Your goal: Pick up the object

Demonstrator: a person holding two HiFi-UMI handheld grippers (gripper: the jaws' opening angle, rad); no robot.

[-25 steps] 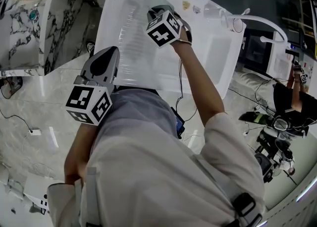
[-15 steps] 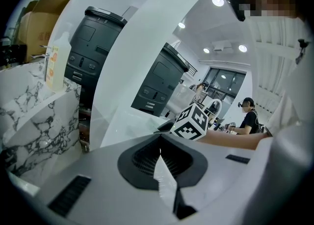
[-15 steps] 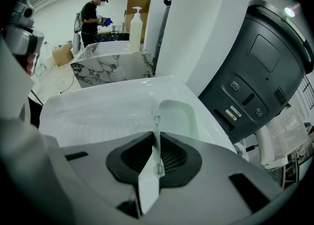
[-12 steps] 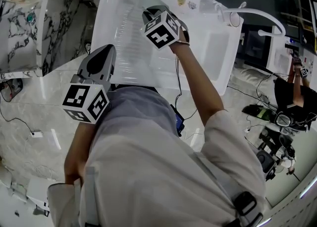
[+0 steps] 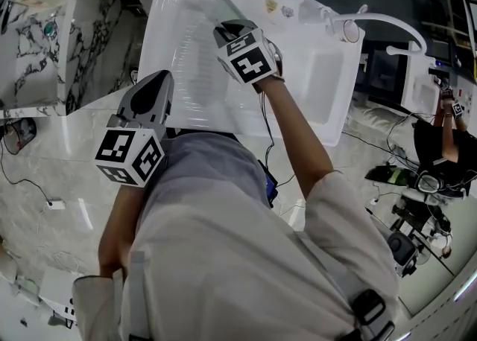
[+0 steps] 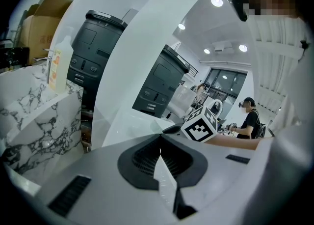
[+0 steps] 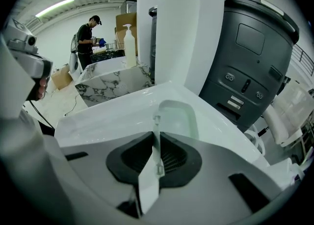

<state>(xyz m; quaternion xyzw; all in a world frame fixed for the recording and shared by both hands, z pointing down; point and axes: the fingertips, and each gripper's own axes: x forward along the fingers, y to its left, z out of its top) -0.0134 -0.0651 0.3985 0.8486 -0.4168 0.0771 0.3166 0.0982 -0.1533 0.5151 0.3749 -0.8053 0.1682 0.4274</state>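
White sink unit (image 5: 298, 120) fills the far middle of the head view, with a ribbed drainer (image 5: 192, 64) on its left half, a sunken basin (image 5: 328, 79) on its right and a curved white tap (image 5: 384, 25) arching over the basin's far right corner. Veined marble counter (image 5: 33, 45) stands to the left of the unit, apart from it; in the right gripper view a white pump bottle (image 7: 129, 46) stands upright on it. Two dark grey machines (image 6: 93, 54) rise beyond the unit's far side.

The right gripper (image 5: 226, 28) reaches out over the far end of the drainer at the end of the person's stretched arm (image 5: 298, 135). Its jaws are pressed together on a thin wall of the translucent container (image 5: 221, 7), a pale greenish tub with rounded corners that sticks out past the jaw tips on the far side. In the right gripper view (image 7: 154, 134) that wall runs edge-on up between the dark pads, and the open hollow of the tub (image 7: 179, 117) lies just right of it, over the white top. Whether the tub touches the surface or hangs clear of it, I cannot tell.

The left gripper (image 5: 158, 83) is held back at the near left edge of the unit, close to the person's body. Its jaws (image 6: 160, 156) are closed against each other with nothing between them.
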